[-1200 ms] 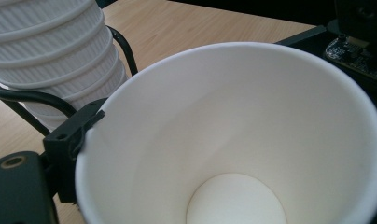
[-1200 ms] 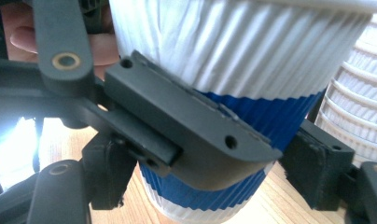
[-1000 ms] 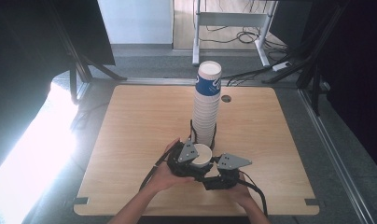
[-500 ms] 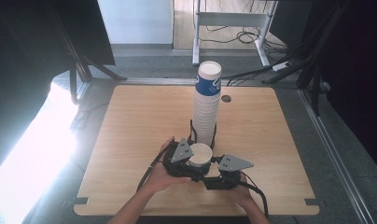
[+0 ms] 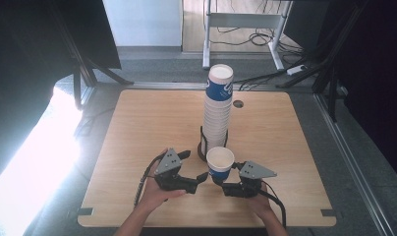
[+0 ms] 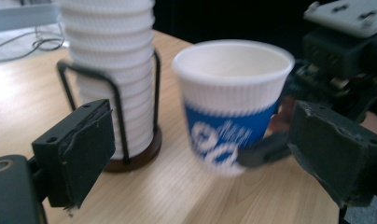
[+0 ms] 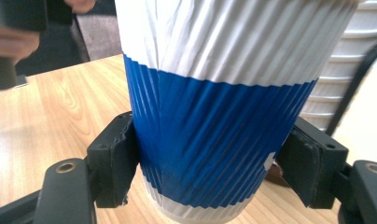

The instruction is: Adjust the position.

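We see the desk first, pale wood, and on it the tall stack of nested cups, upright in a black wire holder, white ribbed rims with a blue cup on top. Just in front of the stack, near the desk's front edge, sits the cup: ribbed paper, white band at the rim, blue band below, thin white foot. White print shows on the blue, too blurred for us to read. The cup stands upright, mouth up, long axis vertical. Our right hand-held gripper is clamped on its lower blue part, one pad on each side. Our left hand-held gripper is released just left of the cup, touching nothing; its jaws have just been moving, first wider and then a little closer again, with nothing pressed between them.
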